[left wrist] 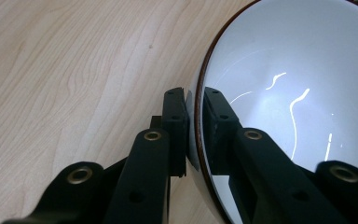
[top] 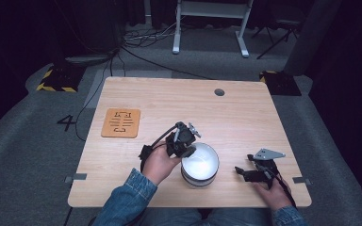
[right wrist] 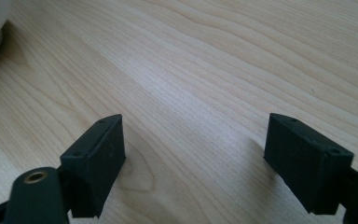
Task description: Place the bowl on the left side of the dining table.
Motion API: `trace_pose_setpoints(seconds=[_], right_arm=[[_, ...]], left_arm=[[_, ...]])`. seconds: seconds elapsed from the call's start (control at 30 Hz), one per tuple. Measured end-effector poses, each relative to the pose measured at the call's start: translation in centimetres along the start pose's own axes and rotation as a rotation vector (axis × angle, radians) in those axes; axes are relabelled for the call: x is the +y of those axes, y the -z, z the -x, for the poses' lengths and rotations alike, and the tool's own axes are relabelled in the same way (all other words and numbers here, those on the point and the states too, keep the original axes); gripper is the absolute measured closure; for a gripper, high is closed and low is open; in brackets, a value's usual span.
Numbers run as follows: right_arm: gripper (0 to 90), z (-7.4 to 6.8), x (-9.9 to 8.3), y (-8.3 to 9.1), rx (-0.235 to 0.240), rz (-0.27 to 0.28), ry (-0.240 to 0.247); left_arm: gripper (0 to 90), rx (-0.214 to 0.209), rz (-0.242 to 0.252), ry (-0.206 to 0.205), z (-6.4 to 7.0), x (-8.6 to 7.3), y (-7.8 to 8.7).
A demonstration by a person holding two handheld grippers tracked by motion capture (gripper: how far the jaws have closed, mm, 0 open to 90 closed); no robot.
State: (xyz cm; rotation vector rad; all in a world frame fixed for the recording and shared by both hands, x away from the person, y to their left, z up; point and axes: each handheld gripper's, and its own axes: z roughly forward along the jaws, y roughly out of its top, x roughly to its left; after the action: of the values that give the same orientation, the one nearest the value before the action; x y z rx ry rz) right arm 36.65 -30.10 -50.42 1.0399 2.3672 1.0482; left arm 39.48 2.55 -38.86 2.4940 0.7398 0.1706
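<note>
Two grippers are in our hands at the table [top: 122, 188], and we go from its left edge to its right. Near the left edge, about midway along it, lies an orange card [top: 120, 123] with black markings, flat on the wood and well apart from everything else.

Our left forearm, in a denim sleeve [top: 122, 200], comes up from the near edge and angles inward. The left hand [top: 158, 165] is wrapped around the left gripper [left wrist: 194, 123], which tips down toward the bowl [top: 199, 164] from the bowl's left side. In the left gripper view its jaws are pressed onto the bowl's rim: one black pad [left wrist: 175, 130] lies against the outer wall, the other inside, with the dark-edged rim pinched between them.

That bowl is white and stands close to the near edge, a little right of the middle. Its mouth faces up; being round, it has no long axis that we can make out. From above it seems to sit on a second bowl, though we cannot tell for sure.

Toward the near right corner our right hand [top: 273, 190] rests low, holding the right gripper [right wrist: 193, 158] pointed leftward toward the bowl. Its jaws are spread wide over bare wood, gripping nothing.
</note>
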Motion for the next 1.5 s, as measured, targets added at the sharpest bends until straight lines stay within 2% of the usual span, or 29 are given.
trace_pose_setpoints(seconds=[0.1, 0.2, 0.27, 0.33, 0.37, 0.5, 0.7, 0.83, 0.93, 1.1, 1.17, 1.27, 1.33, 1.37, 1.43, 1.5], right_arm=[[20.4, 0.0, 0.0, 0.0, 0.0, 0.001, 0.0], [20.3, 0.0, 0.0, 0.0, 0.001, 0.0, -0.001], [20.3, 0.0, 0.0, 0.0, 0.0, 0.0, 0.0], [20.3, 0.0, 0.0, 0.0, 0.0, 0.0, 0.0], [20.3, 0.0, 0.0, 0.0, 0.001, 0.001, 0.0], [20.4, 0.0, 0.0, 0.0, 0.001, 0.0, 0.0], [20.3, 0.0, 0.0, 0.0, 0.0, 0.0, 0.0], [20.3, 0.0, 0.0, 0.0, 0.001, 0.001, 0.0], [20.3, 0.0, 0.0, 0.0, 0.001, 0.0, 0.0], [20.3, 0.0, 0.0, 0.0, 0.0, 0.0, 0.0], [20.4, 0.0, 0.0, 0.0, 0.0, 0.001, 0.001], [20.3, 0.0, 0.0, 0.0, 0.0, 0.0, 0.0], [20.4, 0.0, 0.0, 0.0, 0.0, 0.0, 0.0], [20.4, 0.0, 0.0, 0.0, 0.001, 0.001, 0.0], [20.4, 0.0, 0.0, 0.0, 0.001, 0.001, -0.001], [20.4, 0.0, 0.0, 0.0, 0.0, 0.001, 0.0]], left_arm=[[82.4, -0.002, 0.0, 0.022, 0.1, 0.0, 0.3], [82.5, 0.019, 0.007, 0.0, 0.2, 0.2, 0.4], [82.3, 0.016, 0.008, 0.002, 0.2, 0.2, 0.6], [82.3, 0.018, 0.028, -0.019, 0.2, 0.2, 0.7], [82.2, 0.013, 0.018, -0.012, 0.3, 0.3, 1.0], [82.2, -0.009, 0.059, -0.029, 0.5, 0.6, 2.2], [82.1, -0.029, 0.108, -0.016, 0.4, 0.9, 3.8], [82.2, -0.003, 0.121, -0.022, 0.4, 1.1, 4.4], [82.2, -0.008, 0.133, -0.023, 0.3, 1.2, 4.7], [82.2, -0.001, 0.131, -0.006, 0.1, 1.4, 5.2], [82.2, 0.0, 0.15, 0.028, 0.2, 1.4, 5.3], [82.1, 0.016, 0.16, 0.048, -0.1, 1.2, 5.9], [82.1, 0.044, 0.161, 0.06, -0.2, 1.1, 6.4], [82.1, 0.042, 0.16, 0.051, -0.4, 1.1, 6.7], [82.1, 0.045, 0.164, 0.062, -0.9, 1.0, 7.2], [82.1, 0.072, 0.175, 0.083, -1.1, 0.9, 7.7]])
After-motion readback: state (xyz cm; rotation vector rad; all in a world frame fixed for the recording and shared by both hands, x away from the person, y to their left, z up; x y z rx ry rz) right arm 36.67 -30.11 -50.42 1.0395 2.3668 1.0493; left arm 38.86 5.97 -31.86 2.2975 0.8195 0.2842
